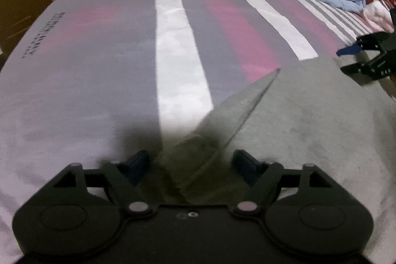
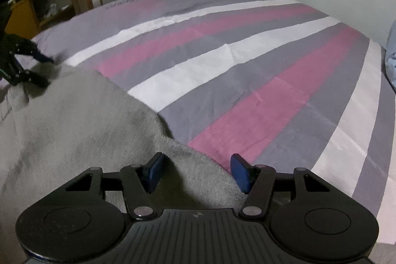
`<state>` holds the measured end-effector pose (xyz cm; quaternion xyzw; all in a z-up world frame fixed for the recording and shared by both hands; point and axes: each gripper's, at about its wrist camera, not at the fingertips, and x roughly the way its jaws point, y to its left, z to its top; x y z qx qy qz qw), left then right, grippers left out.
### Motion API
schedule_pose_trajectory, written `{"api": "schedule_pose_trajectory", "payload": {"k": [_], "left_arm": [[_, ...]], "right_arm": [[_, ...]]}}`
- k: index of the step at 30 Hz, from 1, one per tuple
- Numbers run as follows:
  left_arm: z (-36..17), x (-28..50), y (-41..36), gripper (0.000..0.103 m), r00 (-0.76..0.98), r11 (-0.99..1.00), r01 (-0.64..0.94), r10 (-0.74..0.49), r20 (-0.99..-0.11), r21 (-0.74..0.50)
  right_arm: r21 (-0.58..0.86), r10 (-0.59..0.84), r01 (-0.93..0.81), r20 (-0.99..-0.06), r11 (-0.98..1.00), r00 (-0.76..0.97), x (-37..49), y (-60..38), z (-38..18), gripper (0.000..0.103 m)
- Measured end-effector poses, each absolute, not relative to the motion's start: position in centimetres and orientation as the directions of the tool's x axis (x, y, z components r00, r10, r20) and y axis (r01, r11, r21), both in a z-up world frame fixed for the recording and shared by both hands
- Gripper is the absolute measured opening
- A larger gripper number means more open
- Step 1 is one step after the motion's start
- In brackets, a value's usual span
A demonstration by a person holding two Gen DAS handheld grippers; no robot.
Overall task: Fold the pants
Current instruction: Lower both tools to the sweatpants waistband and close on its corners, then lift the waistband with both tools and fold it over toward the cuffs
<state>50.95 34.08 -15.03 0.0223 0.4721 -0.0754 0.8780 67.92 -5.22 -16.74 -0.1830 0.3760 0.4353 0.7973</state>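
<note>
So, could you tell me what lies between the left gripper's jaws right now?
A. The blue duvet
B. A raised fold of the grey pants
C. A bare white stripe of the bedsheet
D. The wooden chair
B: in the left wrist view, a peaked fold of the pants runs between the open jaws of the left gripper, on the bedsheet.

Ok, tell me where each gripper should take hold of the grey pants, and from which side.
Take the grey pants by their edge on the striped bedcover, coming down from above on the near side. The left gripper already straddles a raised fold at that edge; pinch that ridge. The right gripper sits open over the rounded corner; clamp its hem there. Flat middle cloth offers nothing to pinch.
</note>
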Motion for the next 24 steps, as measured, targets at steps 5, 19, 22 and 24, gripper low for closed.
{"api": "schedule_pose_trajectory", "payload": {"k": [5, 19, 22, 24], "left_arm": [[-15.7, 51.6, 33.5, 0.045, 0.576, 0.99, 0.142, -0.086, -0.813, -0.004], [-8.9, 44.8, 32.5, 0.017, 0.761, 0.955, 0.279, -0.158, -0.63, 0.098], [-7.6, 42.1, 32.0, 0.017, 0.796, 0.939, 0.315, -0.181, -0.578, 0.14], [-7.0, 40.6, 31.5, 0.017, 0.809, 0.926, 0.334, -0.186, -0.558, 0.174]], "right_arm": [[0.063, 0.557, -0.814, -0.759, 0.577, 0.336, 67.9, -5.7, -16.9, 0.014], [-0.037, 0.587, -0.82, -0.68, 0.571, 0.44, 59.2, -9.6, -9.4, 0.005], [-0.052, 0.6, -0.827, -0.663, 0.561, 0.448, 56.3, -10.8, -7.6, 0.005], [-0.077, 0.602, -0.833, -0.655, 0.548, 0.457, 54.0, -11.4, -6.6, 0.005]]}}
